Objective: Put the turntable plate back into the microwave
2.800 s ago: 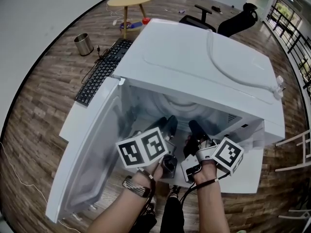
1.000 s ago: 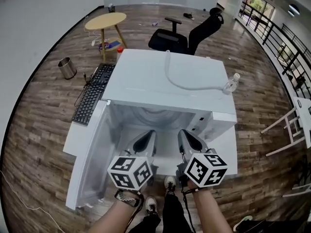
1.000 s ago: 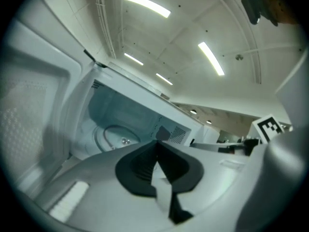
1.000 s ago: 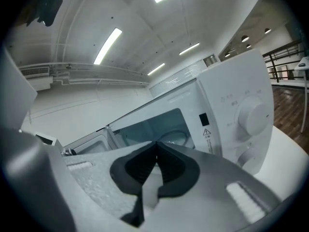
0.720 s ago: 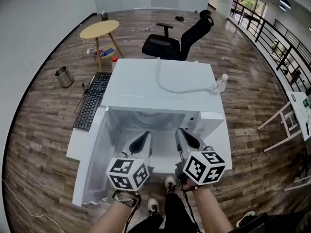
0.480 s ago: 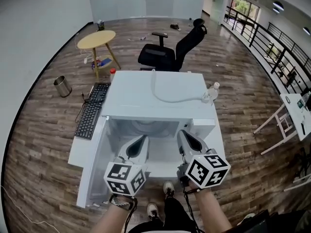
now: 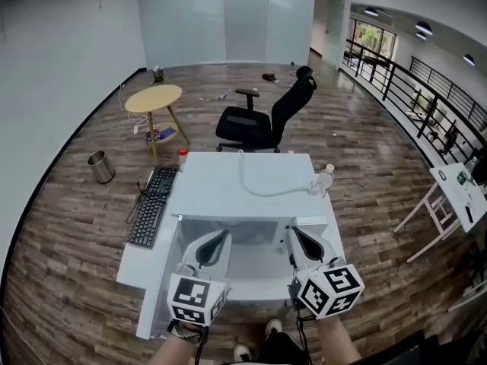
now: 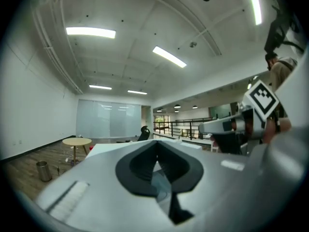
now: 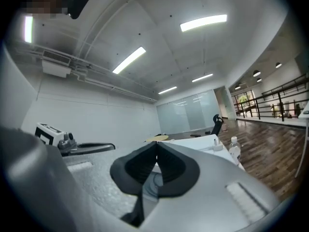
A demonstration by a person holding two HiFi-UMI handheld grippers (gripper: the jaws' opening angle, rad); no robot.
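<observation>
white microwave (image 7: 251, 185) open; l tool (image 7: 215, 240), r tool (image 7: 302, 236) pressed together, empty.

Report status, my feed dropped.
Both shut, empty: left hand-held gripper, right hand-held gripper. Open microwave door; turntable plate not discernible inside. Nothing seen blocking the opening.

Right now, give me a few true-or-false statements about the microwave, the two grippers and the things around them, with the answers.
1. The microwave stands open. True.
2. The left gripper holds a plate. False: its fingers are shut on nothing.
3. A water bottle stands on the microwave. True.
4. The keyboard lies to the microwave's right. False: it lies to its left.
5. The right gripper is open. False: it is shut and empty.
</observation>
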